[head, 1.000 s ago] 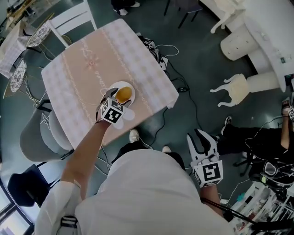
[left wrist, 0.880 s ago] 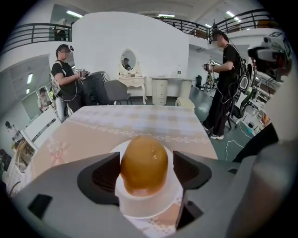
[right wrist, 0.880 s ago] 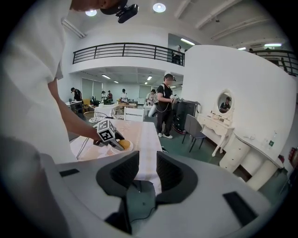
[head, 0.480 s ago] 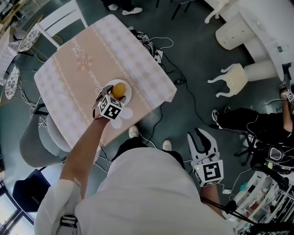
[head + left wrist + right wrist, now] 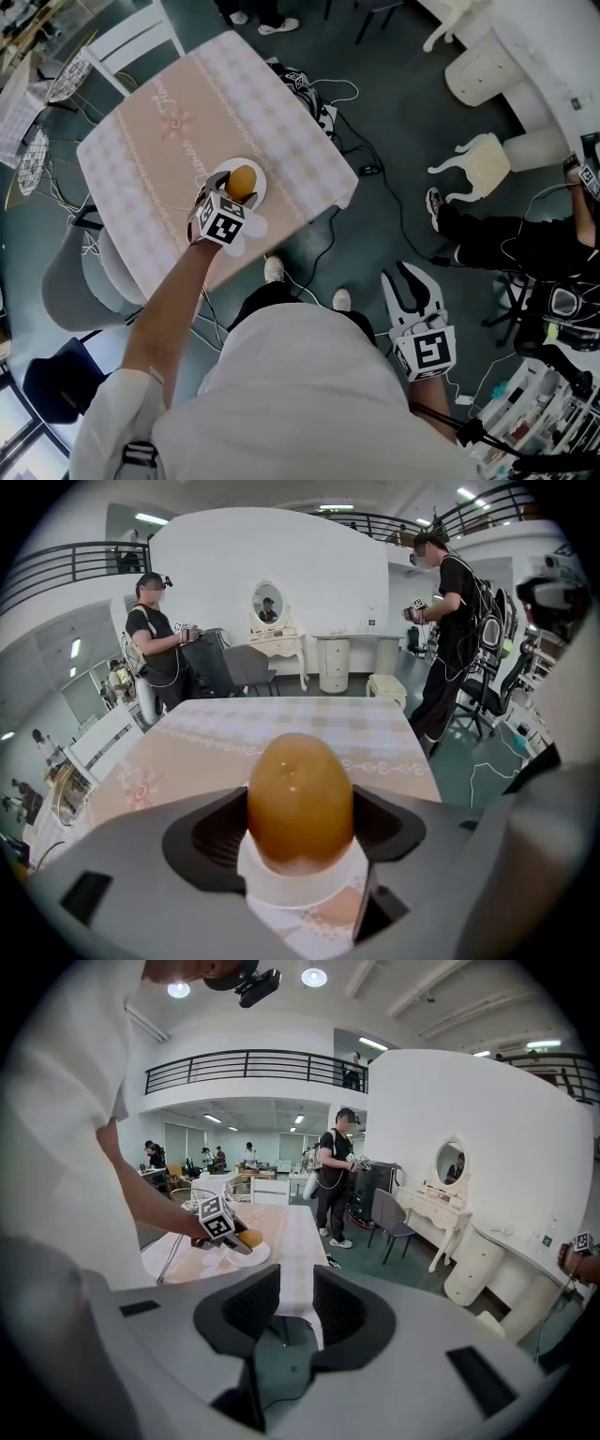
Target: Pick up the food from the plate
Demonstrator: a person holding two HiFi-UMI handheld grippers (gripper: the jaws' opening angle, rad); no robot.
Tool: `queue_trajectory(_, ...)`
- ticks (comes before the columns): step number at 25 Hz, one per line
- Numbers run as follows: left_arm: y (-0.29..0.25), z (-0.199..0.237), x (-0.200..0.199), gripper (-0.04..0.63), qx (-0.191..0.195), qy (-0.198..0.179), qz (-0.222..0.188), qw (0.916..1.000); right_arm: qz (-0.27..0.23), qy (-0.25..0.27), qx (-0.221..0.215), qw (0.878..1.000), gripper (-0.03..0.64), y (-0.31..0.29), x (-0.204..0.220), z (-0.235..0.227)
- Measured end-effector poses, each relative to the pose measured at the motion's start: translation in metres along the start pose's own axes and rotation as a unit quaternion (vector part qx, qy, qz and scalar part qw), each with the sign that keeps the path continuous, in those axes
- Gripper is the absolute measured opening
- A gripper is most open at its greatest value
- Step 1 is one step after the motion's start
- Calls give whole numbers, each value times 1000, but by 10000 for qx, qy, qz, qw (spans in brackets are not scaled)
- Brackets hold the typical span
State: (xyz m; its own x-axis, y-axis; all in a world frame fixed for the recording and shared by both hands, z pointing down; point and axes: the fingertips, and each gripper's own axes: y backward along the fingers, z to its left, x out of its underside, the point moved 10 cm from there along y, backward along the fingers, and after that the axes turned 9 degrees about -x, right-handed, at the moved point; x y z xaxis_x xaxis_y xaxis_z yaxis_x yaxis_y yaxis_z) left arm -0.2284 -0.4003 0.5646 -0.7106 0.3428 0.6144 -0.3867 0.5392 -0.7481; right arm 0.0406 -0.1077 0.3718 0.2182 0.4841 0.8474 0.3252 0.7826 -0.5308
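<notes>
**Brown egg caught in the left tongs over its plate**

The brown egg (image 5: 300, 799) stands upright, narrow end up, directly between the jaws of the left tongs (image 5: 300, 829). The jaws meet it on both flanks and pinch it. Its lower end sits over the middle of a small white plate (image 5: 281, 885); whether it touches the plate cannot be told. From the head view the egg (image 5: 241, 181) shows as an orange spot on that plate (image 5: 262, 180), with the left tongs (image 5: 231, 192) reaching in from the person's side and the marker cube just behind them.

The plate rests on a worktop (image 5: 169, 122) covered with a pink and white checked cloth, near the edge closest to the person.

The right tongs (image 5: 412, 281) hang well apart from the worktop, low beside the person's body over the dark floor. Their jaws stand slightly spread with nothing between them (image 5: 296, 1309). Their own view looks across at the egg (image 5: 249, 1237) and plate (image 5: 255, 1256) in the distance.
</notes>
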Motion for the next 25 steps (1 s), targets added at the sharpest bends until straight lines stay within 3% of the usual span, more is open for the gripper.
queue_trajectory(13, 93, -44, -25, 350, -436, 600, -451, 9962, -288, 247, -436, 9983, 112, 42, 31, -29)
queue_trajectory(25, 205, -137, -66, 350, -709, 1026, -1031, 9868, -524, 630, -1167, 9898, 111, 76, 62, -57)
